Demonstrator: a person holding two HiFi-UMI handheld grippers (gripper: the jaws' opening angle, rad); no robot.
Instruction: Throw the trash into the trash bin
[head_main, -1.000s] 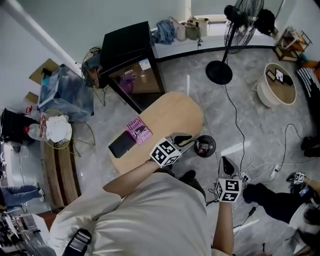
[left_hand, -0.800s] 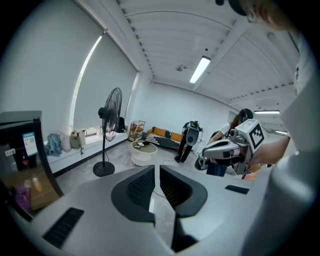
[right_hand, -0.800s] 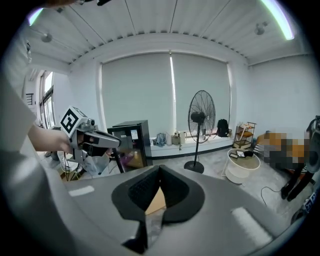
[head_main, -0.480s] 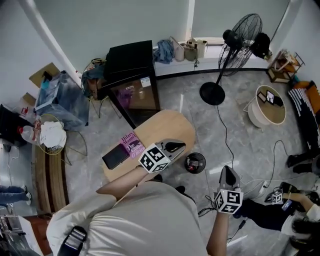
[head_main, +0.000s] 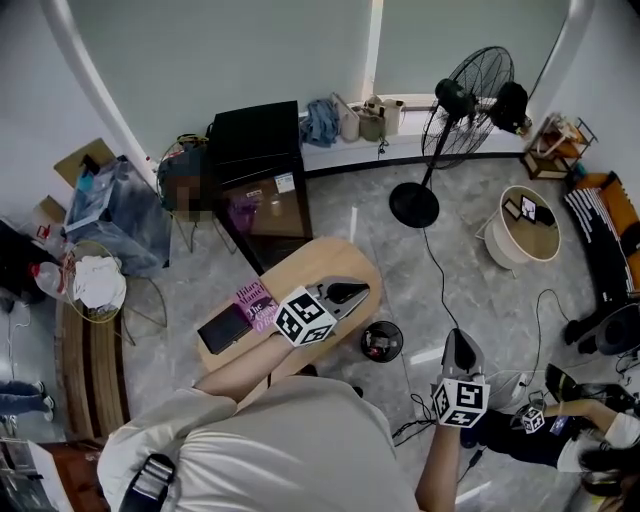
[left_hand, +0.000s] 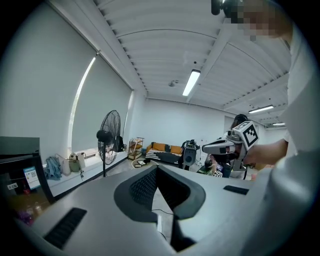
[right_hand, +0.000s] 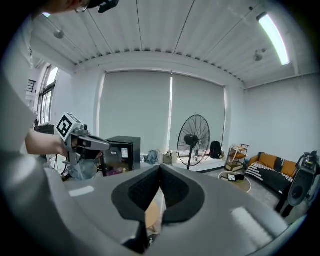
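Standing on the floor beside the wooden table (head_main: 325, 262), black trash bin (head_main: 399, 346) held small unidentifiable scraps; left gripper (head_main: 357, 291) over table edge, jaws pressed together, empty; right gripper (head_main: 457, 338) likewise closed, nothing held

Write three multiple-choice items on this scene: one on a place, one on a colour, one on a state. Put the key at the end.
1. Where is the small black bin relative to the wooden table?
A. On top of it
B. On the floor beside its end
C. Upside down under it

2. What colour is the book on the table?
A. Green
B. Yellow
C. Pink

3. How do the left gripper's jaws stand?
A. Shut, nothing between them
B. Wide open
C. Shut on a bottle

Key:
1 B, the head view shows the bin on the grey floor just off the table's edge.
2 C, its cover is pink.
3 A, the left gripper view shows the pads meeting with nothing between them.
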